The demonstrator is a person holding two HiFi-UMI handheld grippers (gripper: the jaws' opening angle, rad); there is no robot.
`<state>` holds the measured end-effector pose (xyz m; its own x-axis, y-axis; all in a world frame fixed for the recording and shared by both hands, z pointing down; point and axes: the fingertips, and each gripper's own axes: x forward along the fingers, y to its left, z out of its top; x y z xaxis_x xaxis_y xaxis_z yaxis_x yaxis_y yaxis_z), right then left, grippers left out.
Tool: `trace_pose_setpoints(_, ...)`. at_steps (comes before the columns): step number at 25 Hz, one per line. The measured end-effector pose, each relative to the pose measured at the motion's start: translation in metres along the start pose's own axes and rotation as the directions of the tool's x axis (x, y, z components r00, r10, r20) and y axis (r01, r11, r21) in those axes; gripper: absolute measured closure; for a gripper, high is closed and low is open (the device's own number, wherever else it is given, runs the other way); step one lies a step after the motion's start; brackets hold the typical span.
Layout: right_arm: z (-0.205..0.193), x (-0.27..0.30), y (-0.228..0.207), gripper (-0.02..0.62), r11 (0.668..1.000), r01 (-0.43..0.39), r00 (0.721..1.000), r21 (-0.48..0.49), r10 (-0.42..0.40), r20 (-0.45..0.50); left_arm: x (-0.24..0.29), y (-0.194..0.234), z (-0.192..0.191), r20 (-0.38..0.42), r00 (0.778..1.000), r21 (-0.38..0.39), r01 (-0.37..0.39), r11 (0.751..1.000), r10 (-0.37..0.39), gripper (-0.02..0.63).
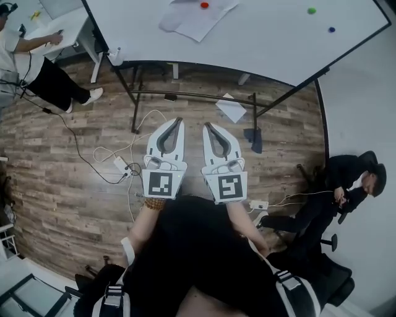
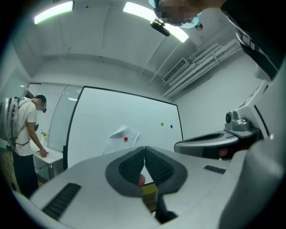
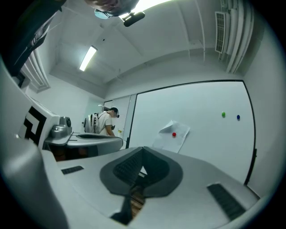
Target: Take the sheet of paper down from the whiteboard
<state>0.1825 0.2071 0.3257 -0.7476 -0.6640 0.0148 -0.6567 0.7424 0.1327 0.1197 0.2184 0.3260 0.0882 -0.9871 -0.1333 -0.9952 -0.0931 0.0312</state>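
Observation:
A white sheet of paper [image 1: 197, 17] hangs on the whiteboard [image 1: 260, 37], pinned by a red magnet [image 1: 205, 5]; one corner is folded over. The same sheet of paper [image 2: 121, 135] shows in the left gripper view, and the sheet of paper [image 3: 172, 135] with its red magnet [image 3: 174, 134] in the right gripper view. My left gripper [image 1: 180, 121] and right gripper [image 1: 206, 125] are held side by side, well short of the board, both pointing at it. Both are shut with nothing between their jaws.
A green magnet [image 1: 311, 10] and a blue magnet [image 1: 331, 29] sit at the board's right. A loose paper [image 1: 231, 109] and cables [image 1: 117, 162] lie on the wooden floor by the board's stand [image 1: 192, 95]. One person [image 1: 37, 68] stands at a desk left; another person [image 1: 346, 186] sits right.

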Motion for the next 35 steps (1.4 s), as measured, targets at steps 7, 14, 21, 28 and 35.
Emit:
trace_pose_setpoints(7,0.001,0.041,0.006,0.597,0.999,0.027,0.999,-0.037,-0.028,-0.035,0.026,0.041,-0.014,-0.001,0.999,-0.053,0.042,0.998,-0.042,0.592)
trace_pose_setpoints(14,0.000,0.082,0.006,0.597,0.997,0.054,0.997,-0.053,-0.057,-0.054,0.049,0.079,-0.027,-0.019,0.996,-0.065,0.090,0.994,-0.091,0.592)
trace_pose_setpoints(21,-0.008,0.103,-0.001,0.597,0.993,0.110,0.992,-0.046,-0.112,-0.056,0.062,0.101,-0.045,-0.068,0.987,-0.028,0.147,0.989,-0.149,0.592)
trace_pose_setpoints(28,-0.024,0.128,-0.032,0.597,0.991,0.121,0.988,-0.051,-0.125,-0.086,0.088,0.117,-0.054,-0.097,0.987,-0.027,0.122,0.992,-0.124,0.592)
trace_pose_setpoints(35,-0.027,0.164,-0.075,0.597,0.990,0.133,0.988,-0.055,-0.137,-0.067,0.130,0.128,-0.051,-0.082,0.993,-0.010,0.089,0.996,-0.089,0.592)
